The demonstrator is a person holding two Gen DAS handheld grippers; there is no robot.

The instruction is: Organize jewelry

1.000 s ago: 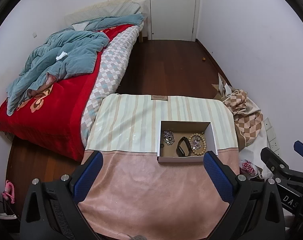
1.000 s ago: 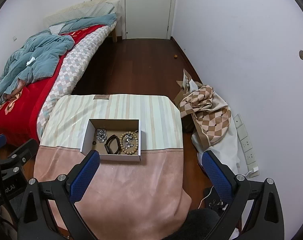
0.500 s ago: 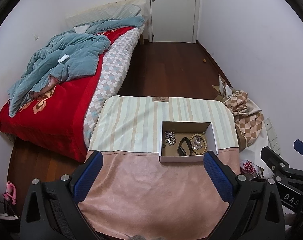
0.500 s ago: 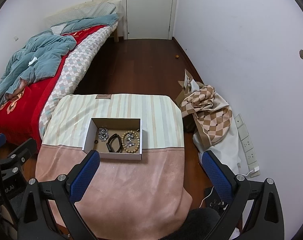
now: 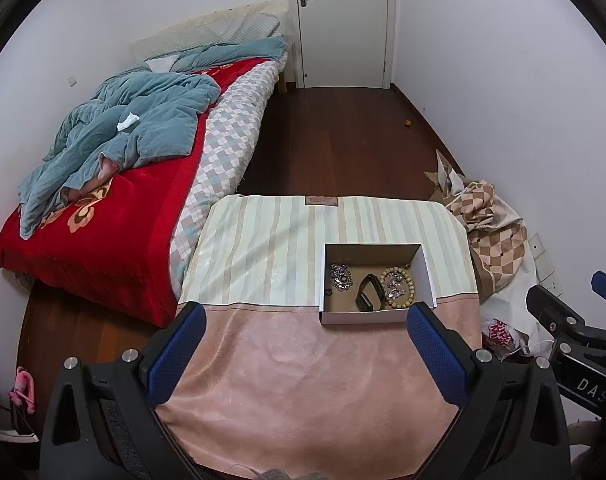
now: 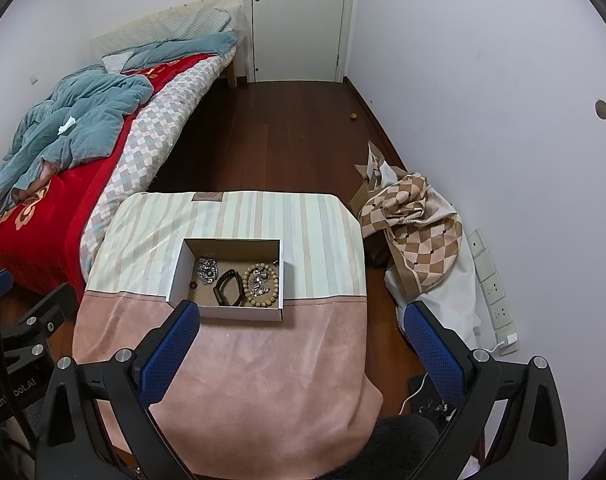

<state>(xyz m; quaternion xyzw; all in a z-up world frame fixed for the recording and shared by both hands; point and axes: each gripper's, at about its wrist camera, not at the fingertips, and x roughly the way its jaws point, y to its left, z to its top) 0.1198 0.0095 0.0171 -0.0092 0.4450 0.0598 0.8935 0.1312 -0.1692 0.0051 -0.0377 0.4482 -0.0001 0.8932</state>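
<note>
An open cardboard box (image 5: 429,270) (image 6: 175,270) sits on a table covered with a pink and striped cloth (image 5: 295,368) (image 6: 263,360). Inside lie a silver chain piece (image 5: 340,276) (image 6: 207,270), a black band (image 5: 367,298) (image 6: 228,288) and a wooden bead bracelet (image 5: 399,286) (image 6: 260,284) around more silver pieces. My left gripper (image 5: 303,350) is open and empty, held high above the table's near part. My right gripper (image 6: 301,350) is open and empty, also high above the near part. The box lies ahead of both.
A bed (image 5: 103,208) with a red cover and a blue quilt stands left of the table. Checked cloth and bags (image 6: 415,220) are piled on the floor at the right wall. A closed door (image 5: 343,20) is at the far end.
Both grippers have drifted slightly back and up, so the box sits a little lower in each view. Both stay open and the box's contents are unmoved.
</note>
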